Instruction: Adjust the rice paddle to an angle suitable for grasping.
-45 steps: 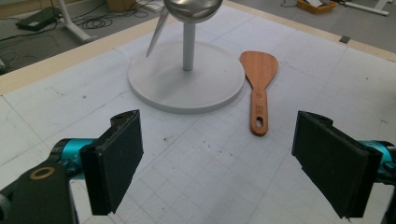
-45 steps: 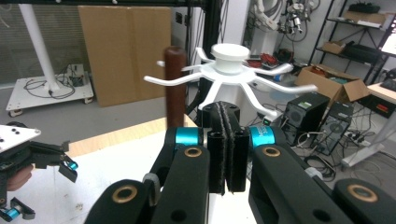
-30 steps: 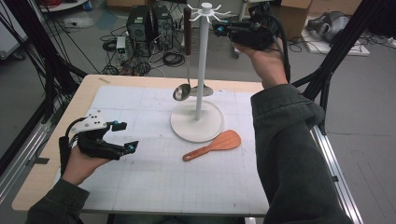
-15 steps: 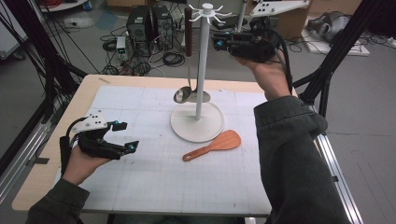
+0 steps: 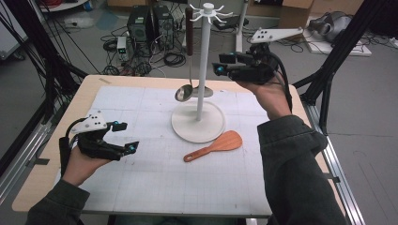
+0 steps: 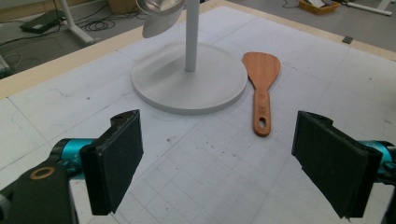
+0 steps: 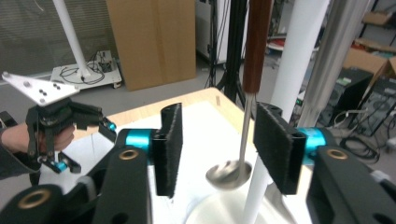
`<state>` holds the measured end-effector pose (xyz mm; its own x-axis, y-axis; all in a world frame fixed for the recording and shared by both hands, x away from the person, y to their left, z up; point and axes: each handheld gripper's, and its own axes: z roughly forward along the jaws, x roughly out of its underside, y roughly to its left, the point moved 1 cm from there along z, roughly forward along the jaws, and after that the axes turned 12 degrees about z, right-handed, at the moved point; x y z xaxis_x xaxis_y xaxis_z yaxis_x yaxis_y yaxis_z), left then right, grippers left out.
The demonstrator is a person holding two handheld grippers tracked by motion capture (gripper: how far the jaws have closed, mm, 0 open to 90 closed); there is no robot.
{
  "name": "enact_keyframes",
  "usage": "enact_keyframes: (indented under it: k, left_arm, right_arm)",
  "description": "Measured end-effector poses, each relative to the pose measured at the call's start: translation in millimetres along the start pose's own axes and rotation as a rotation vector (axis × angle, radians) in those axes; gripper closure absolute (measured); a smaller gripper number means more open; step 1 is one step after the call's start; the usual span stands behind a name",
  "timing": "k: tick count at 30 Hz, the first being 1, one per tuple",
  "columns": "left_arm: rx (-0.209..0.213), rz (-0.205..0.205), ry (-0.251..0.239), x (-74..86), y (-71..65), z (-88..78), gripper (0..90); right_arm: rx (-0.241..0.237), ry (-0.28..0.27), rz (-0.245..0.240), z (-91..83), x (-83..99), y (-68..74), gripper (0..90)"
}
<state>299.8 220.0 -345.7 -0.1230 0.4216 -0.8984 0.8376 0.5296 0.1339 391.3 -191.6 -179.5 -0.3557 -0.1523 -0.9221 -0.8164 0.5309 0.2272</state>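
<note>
Ladle point(image 5: 189, 56): being seen hanging from a hook of the white utensil stand point(image 5: 202, 70), just ahead of the right gripper, its bowl low beside the pole.
Right gripper point(image 5: 218, 64): being held apart, nothing pinched; jaws just having been opening, the ladle's shaft point(image 7: 243, 135) lying beyond the gap.
Wooden spatula point(image 5: 214, 146): being left flat on the mat, ahead of the left gripper.
Left gripper point(image 5: 126, 136): being held spread wide, nothing between the pads.

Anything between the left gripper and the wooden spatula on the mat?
Nothing visible. The left gripper stands open above the bare mat, and the wooden spatula lies ahead of it beside the rack base.
</note>
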Motion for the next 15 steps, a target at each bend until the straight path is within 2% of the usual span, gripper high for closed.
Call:
enact_keyframes:
  k: [6,15]
  left_arm:
    - [0.001,0.003,0.005,0.6,0.4,1.2,17.0]
    - [0.001,0.011,0.014,1.9,-1.6,2.4,17.0]
  right_arm:
    - [0.007,0.010,0.032,1.4,24.7,-6.9,44.8]
    - [0.031,0.066,0.046,6.1,56.0,-12.3,38.5]
